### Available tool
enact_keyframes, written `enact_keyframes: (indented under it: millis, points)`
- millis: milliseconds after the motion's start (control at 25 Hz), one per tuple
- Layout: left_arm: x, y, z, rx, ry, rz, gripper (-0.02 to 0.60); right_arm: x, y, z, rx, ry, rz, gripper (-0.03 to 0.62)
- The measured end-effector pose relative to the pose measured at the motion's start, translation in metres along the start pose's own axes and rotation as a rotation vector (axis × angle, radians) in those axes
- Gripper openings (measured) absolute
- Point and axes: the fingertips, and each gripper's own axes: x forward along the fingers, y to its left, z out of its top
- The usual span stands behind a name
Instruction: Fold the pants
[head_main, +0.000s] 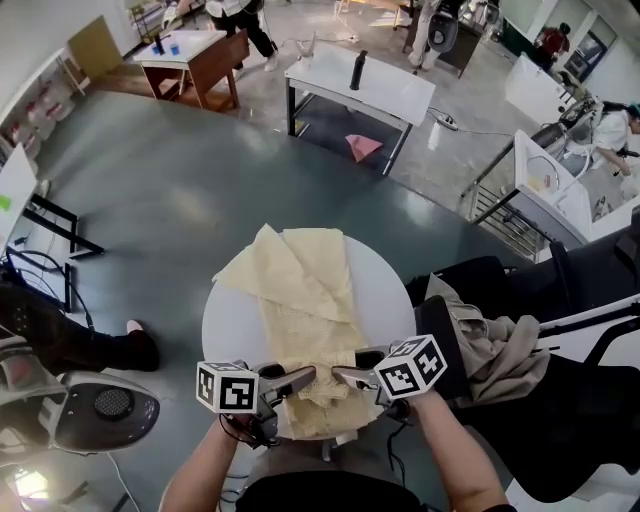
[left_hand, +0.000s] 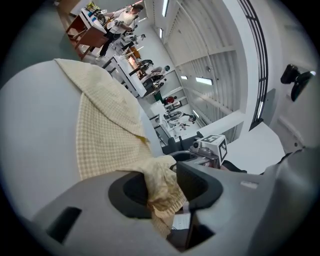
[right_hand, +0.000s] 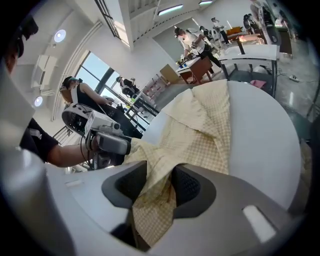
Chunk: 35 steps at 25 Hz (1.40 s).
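Note:
Pale yellow checked pants (head_main: 305, 300) lie lengthwise on a small round white table (head_main: 385, 290), with the far end folded over at an angle. Both grippers sit at the table's near edge, tips pointing toward each other over the pants' near end. My left gripper (head_main: 298, 380) (left_hand: 160, 185) has a bunched fold of the pants (left_hand: 105, 130) hanging loosely between its jaws, with a gap beside it. My right gripper (head_main: 350, 377) (right_hand: 160, 187) likewise has the cloth (right_hand: 200, 130) between parted jaws. Each gripper view shows the other gripper: the right one (left_hand: 210, 150), the left one (right_hand: 107, 142).
A black chair with a heap of beige clothing (head_main: 490, 345) stands close at the right. A round grey device (head_main: 100, 405) and a person's shoe (head_main: 140, 345) are on the floor at the left. White tables (head_main: 360, 85) and people stand far behind.

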Motion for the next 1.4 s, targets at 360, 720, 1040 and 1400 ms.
enact_keyframes:
  millis: [360, 720, 1040, 1400]
  points:
    - [-0.011, 0.018, 0.01, -0.234, -0.132, -0.003, 0.184, -0.017, -0.004, 0.013, 0.128, -0.111, 0.079, 0.242]
    - [-0.007, 0.017, 0.023, -0.307, -0.154, -0.041, 0.181, -0.013, 0.022, -0.04, -0.143, 0.142, 0.051, 0.23]
    - [-0.009, 0.009, 0.019, -0.274, -0.072, -0.07, 0.172, 0.022, 0.015, -0.07, -0.218, 0.241, -0.052, 0.198]
    - [-0.016, 0.027, 0.008, -0.255, -0.005, -0.018, 0.172, 0.022, -0.002, -0.055, -0.251, 0.135, -0.18, 0.173]
